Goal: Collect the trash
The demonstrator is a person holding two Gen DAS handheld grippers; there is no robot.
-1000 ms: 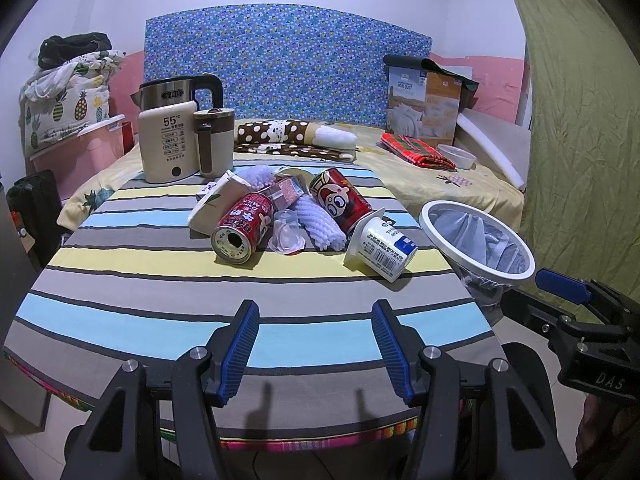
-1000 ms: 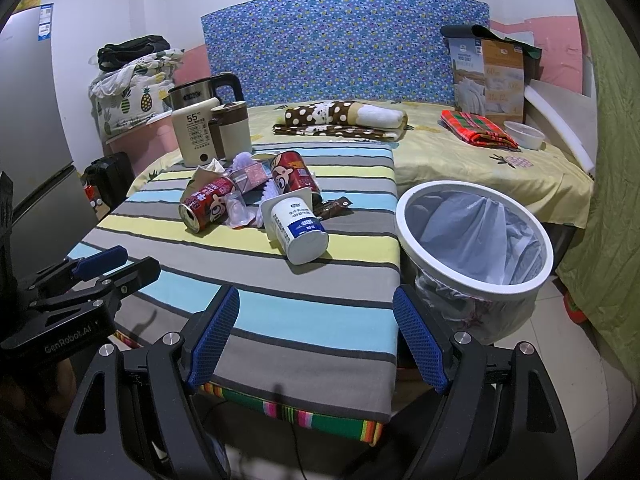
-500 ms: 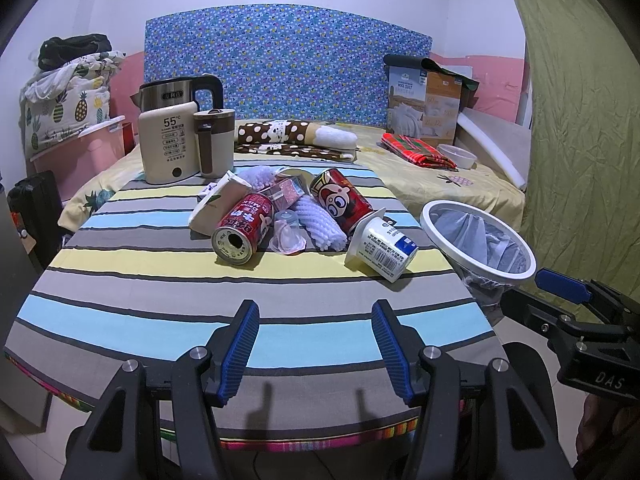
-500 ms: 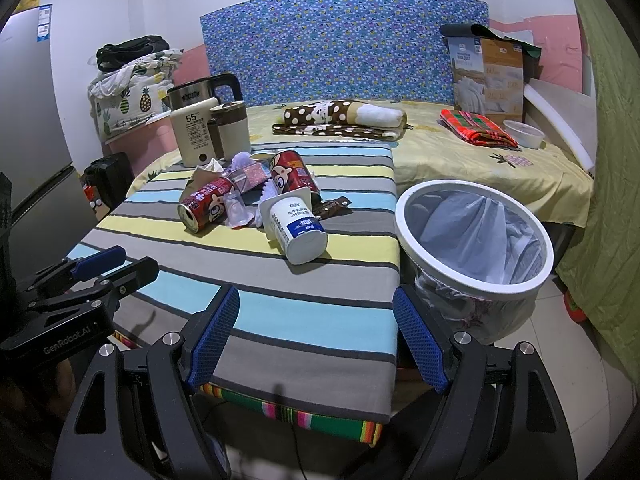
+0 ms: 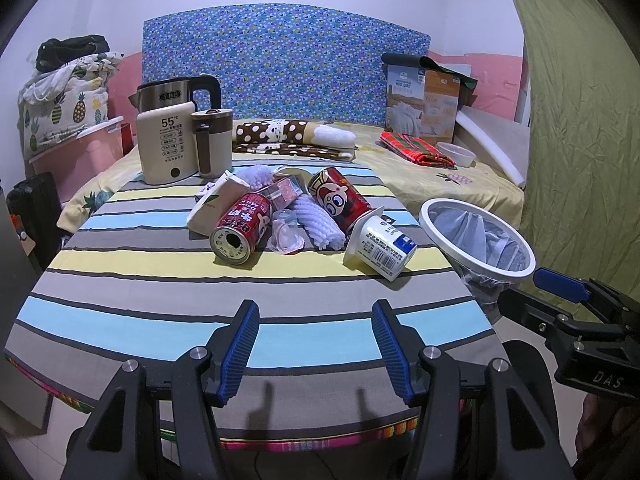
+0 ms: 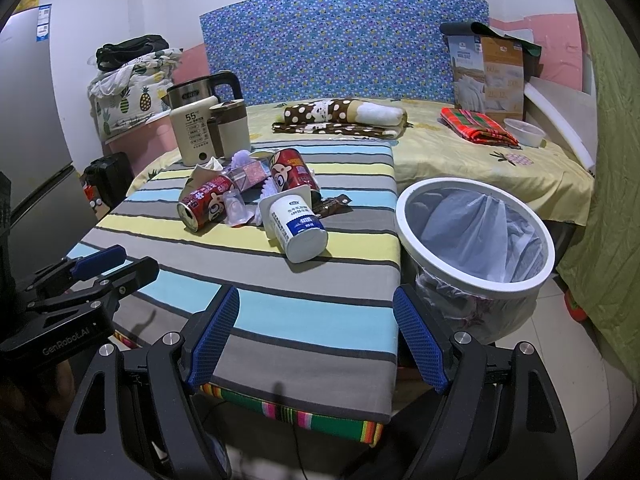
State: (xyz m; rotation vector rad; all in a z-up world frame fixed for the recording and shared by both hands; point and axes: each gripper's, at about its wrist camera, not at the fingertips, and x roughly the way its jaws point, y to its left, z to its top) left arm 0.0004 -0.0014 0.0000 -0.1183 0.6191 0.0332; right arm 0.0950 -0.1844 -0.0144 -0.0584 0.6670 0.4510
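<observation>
Over the table's near edge [image 5: 280, 420], both tongs [image 5: 314, 350] [image 6: 316, 344] hang released, bare cloth before the trash pile [image 5: 296, 216].

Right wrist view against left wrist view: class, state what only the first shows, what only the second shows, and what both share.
Only the right wrist view shows the brown snack wrapper behind the white yogurt cup and a grey fridge at left. Only the left wrist view shows the paper carton face-on. Both share the red cans, kettle, lined bin and open, empty left gripper and right gripper.
</observation>
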